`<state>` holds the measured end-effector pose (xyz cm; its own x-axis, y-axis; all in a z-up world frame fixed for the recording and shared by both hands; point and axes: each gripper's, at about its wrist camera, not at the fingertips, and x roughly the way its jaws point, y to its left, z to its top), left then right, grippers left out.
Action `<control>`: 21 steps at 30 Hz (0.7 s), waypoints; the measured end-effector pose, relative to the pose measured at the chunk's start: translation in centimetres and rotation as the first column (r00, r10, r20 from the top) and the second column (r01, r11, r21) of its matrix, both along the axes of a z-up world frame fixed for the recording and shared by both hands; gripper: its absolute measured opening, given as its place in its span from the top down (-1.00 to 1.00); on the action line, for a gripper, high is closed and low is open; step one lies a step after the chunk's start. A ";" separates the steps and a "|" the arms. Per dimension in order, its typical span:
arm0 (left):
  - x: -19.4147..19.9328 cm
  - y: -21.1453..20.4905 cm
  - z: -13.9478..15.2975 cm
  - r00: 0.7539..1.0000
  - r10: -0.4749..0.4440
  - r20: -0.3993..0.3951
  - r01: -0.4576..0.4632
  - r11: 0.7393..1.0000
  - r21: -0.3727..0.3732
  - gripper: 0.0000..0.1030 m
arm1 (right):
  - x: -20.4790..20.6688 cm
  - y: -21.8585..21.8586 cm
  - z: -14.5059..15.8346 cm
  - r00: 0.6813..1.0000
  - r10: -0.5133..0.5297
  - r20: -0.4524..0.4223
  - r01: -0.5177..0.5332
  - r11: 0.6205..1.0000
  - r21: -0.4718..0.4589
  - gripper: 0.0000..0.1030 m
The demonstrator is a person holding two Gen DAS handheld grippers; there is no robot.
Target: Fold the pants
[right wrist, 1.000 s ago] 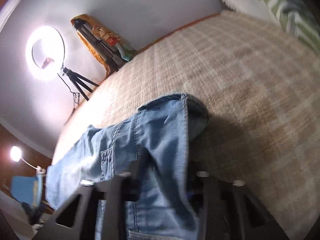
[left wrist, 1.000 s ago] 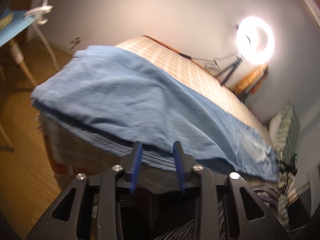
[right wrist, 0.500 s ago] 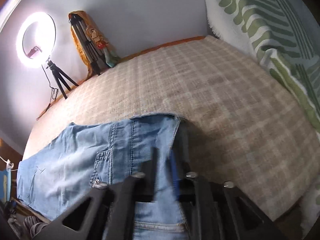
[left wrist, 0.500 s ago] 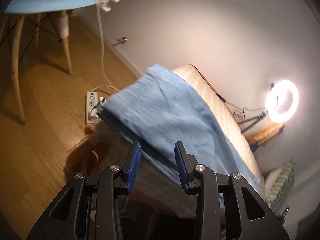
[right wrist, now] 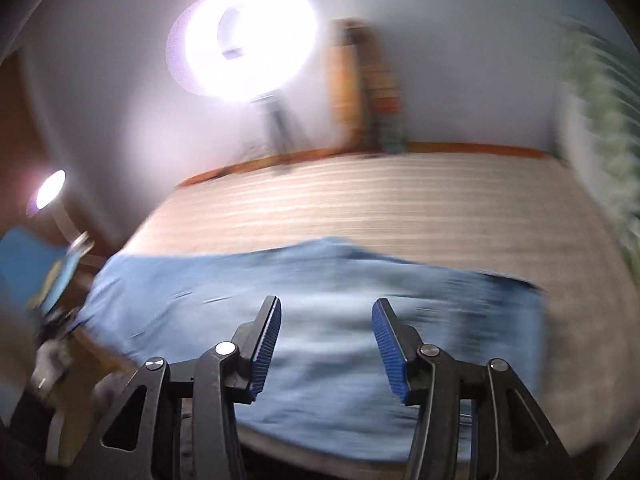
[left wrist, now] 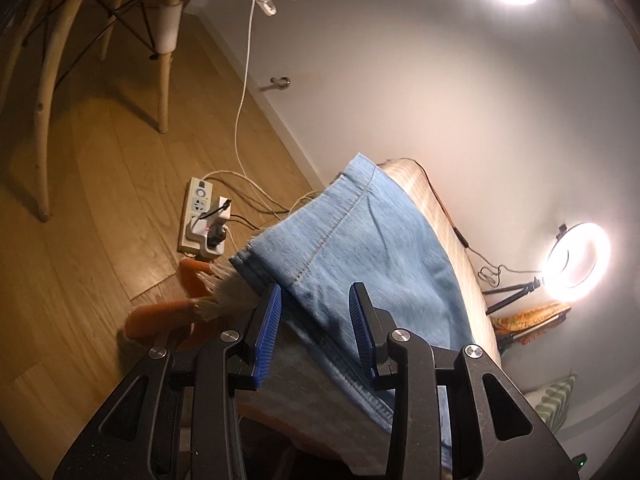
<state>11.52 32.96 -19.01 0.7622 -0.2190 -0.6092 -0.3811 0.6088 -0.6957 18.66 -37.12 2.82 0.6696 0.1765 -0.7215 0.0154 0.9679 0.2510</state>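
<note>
Two grippers hung over the bed (right wrist: 400, 208). The jeans (right wrist: 320, 304) lay flat on it, hems (left wrist: 260, 256) overhanging its end. The left gripper (left wrist: 316, 332) stood parted, clear of the denim at its twelve o'clock. The right gripper (right wrist: 326, 340) had just been opening, nothing between its jaws.

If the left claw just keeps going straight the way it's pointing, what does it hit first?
Most likely the jeans. Their hem end lies straight ahead of the left claw, with the folded edge running between its open fingers. Depth is hard to judge, but nothing else shows in front of it.
</note>
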 end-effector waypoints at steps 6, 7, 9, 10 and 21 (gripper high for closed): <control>0.1 0.1 -0.3 1.000 0.016 0.018 -0.016 1.000 -0.006 0.35 | 5.6 13.4 -0.4 0.929 0.370 -0.021 -0.368 0.928 0.057 0.00; 0.1 0.1 -0.3 1.000 0.016 0.022 -0.016 1.000 0.000 0.41 | 6.4 16.1 -0.5 0.902 0.430 -0.032 -0.428 0.902 0.052 0.00; 0.3 0.0 -0.1 0.999 0.017 0.031 -0.018 1.000 0.011 0.41 | 7.8 21.3 -1.1 0.840 0.540 -0.060 -0.540 0.842 0.010 0.00; 0.4 -0.1 0.0 0.999 0.016 0.037 -0.017 1.000 0.017 0.42 | 8.1 23.1 -1.4 0.814 0.576 -0.074 -0.578 0.816 -0.004 0.00; 1.2 -0.8 0.7 0.999 -0.012 0.048 0.007 0.995 0.096 0.89 | 9.2 38.1 -7.4 0.517 0.813 -0.268 -0.846 0.533 -0.015 0.02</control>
<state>12.76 32.20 -18.27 0.7895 -0.1684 -0.5903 -0.3425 0.6772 -0.6512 27.87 1.01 -4.56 0.1027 0.4691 -0.8772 -0.7781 0.5873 0.2230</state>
